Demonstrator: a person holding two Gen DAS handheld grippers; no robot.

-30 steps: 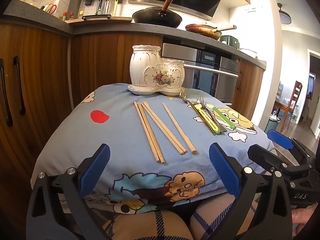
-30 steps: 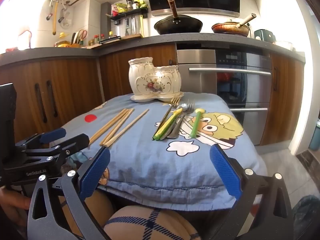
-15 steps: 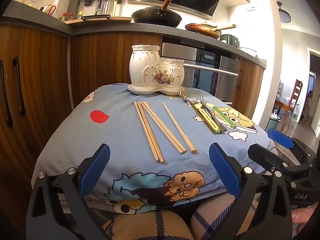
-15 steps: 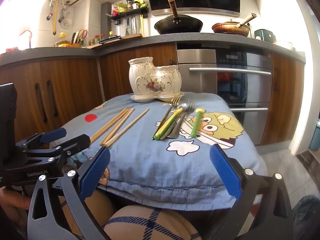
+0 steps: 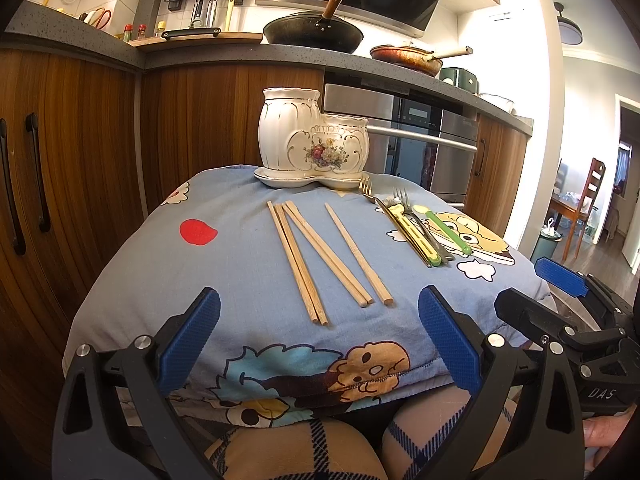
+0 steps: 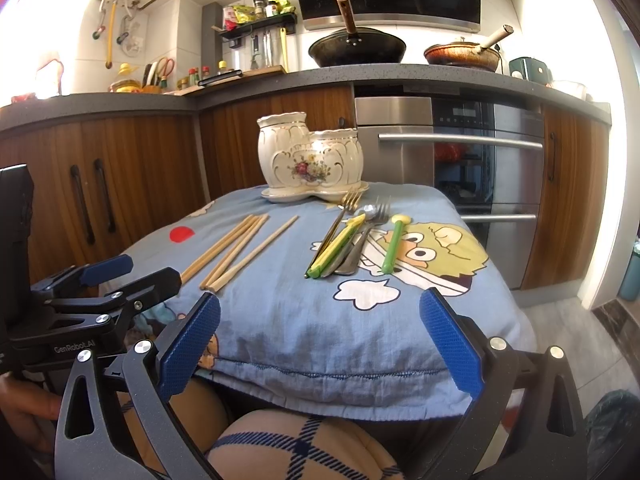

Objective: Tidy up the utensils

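A white ceramic two-part utensil holder (image 5: 312,140) with a flower print stands on its saucer at the far edge of a blue cartoon cushion (image 5: 224,264); it also shows in the right wrist view (image 6: 310,158). Several wooden chopsticks (image 5: 320,254) (image 6: 236,250) lie in front of it. To their right lies a bunch of forks and spoons (image 5: 412,226) (image 6: 346,240), with a green-handled spoon (image 5: 444,228) (image 6: 392,246) beside it. My left gripper (image 5: 318,336) is open and empty at the near edge. My right gripper (image 6: 320,338) is open and empty, to its right.
The cushion rests on the person's lap, plaid trousers (image 5: 304,452) below. Wooden cabinets (image 5: 80,140) and a steel oven (image 6: 460,168) stand behind. A wok (image 5: 314,34) and a pan (image 5: 408,58) sit on the counter. A chair (image 5: 584,204) stands far right.
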